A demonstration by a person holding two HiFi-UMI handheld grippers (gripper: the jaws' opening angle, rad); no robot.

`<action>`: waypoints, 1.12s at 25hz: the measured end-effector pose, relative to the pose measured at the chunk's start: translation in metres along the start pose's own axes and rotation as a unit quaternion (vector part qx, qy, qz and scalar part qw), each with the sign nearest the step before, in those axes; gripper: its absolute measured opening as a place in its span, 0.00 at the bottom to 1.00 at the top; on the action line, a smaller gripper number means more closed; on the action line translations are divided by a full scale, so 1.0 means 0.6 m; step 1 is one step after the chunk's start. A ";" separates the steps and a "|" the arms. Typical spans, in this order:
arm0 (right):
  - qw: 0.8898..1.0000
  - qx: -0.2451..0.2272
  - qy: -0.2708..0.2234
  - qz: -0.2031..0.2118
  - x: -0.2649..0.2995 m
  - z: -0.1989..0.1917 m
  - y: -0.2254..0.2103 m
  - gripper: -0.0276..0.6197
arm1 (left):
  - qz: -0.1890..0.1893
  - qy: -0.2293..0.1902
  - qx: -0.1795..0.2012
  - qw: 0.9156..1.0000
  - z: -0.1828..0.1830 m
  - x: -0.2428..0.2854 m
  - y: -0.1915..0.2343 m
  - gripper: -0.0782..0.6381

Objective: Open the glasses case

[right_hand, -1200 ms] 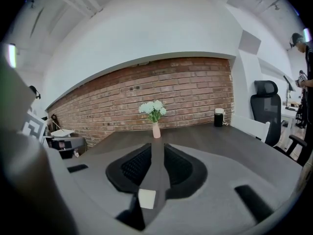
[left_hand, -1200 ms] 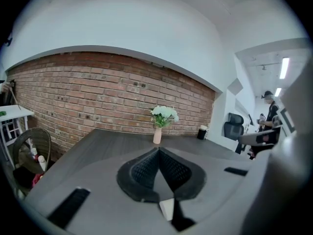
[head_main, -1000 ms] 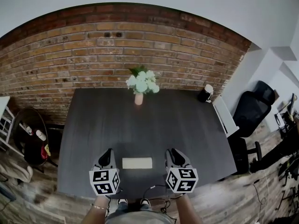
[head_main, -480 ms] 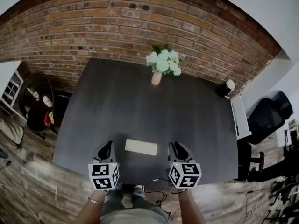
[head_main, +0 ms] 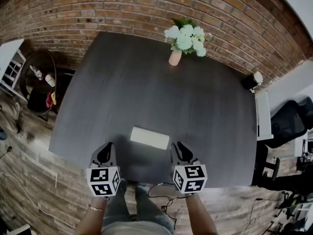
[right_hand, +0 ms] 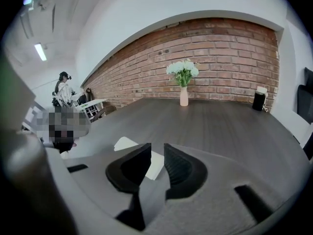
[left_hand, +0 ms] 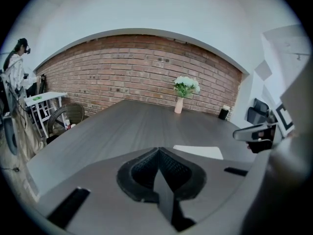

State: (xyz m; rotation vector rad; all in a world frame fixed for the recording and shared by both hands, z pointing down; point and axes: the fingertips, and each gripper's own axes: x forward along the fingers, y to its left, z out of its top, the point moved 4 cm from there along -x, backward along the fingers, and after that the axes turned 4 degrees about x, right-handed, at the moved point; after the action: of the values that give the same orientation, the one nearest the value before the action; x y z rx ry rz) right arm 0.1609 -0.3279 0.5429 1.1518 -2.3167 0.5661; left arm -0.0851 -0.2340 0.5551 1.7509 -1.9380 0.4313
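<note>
- On the table (head_main: 146, 82), near its front edge, the white case (head_main: 150, 137) lies flat and looks closed.
- Left tool (head_main: 104, 153): positioned just left of the case and a little nearer the person, clear of it. In the left gripper view the left tool (left_hand: 157, 151) has its jaws pressed together with nothing between them; the case (left_hand: 198, 152) lies ahead and to the right.
- Right tool (head_main: 182, 152): positioned just right of the case, not touching it. In the right gripper view the right tool (right_hand: 156, 147) has its jaws apart and empty; the case (right_hand: 126, 143) lies ahead and to the left, partly behind the left jaw.
- A vase (head_main: 175, 58) of white flowers stands at the far edge, by the brick wall (head_main: 122, 9).
</note>
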 end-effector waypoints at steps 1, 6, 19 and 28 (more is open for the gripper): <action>1.000 -0.003 0.005 0.004 0.005 -0.007 0.000 0.17 | 0.003 0.003 -0.002 1.000 -0.008 0.001 0.000 0.10; 0.999 -0.027 0.026 0.019 0.030 -0.037 0.006 0.18 | 0.023 0.014 -0.014 1.000 -0.038 0.007 0.016 0.10; 0.987 -0.146 0.059 0.033 0.067 -0.095 0.028 0.18 | 0.060 0.027 -0.017 0.998 -0.090 -0.005 0.046 0.10; 0.955 -0.287 0.079 0.017 0.073 -0.117 0.034 0.18 | 0.057 0.031 -0.005 0.998 -0.093 0.003 0.035 0.10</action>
State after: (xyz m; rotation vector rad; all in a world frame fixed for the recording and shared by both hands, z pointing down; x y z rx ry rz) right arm 0.1382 -0.3044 0.6213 0.7577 -2.1504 -0.0207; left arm -0.0980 -0.2027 0.6043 1.6071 -1.9991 0.5081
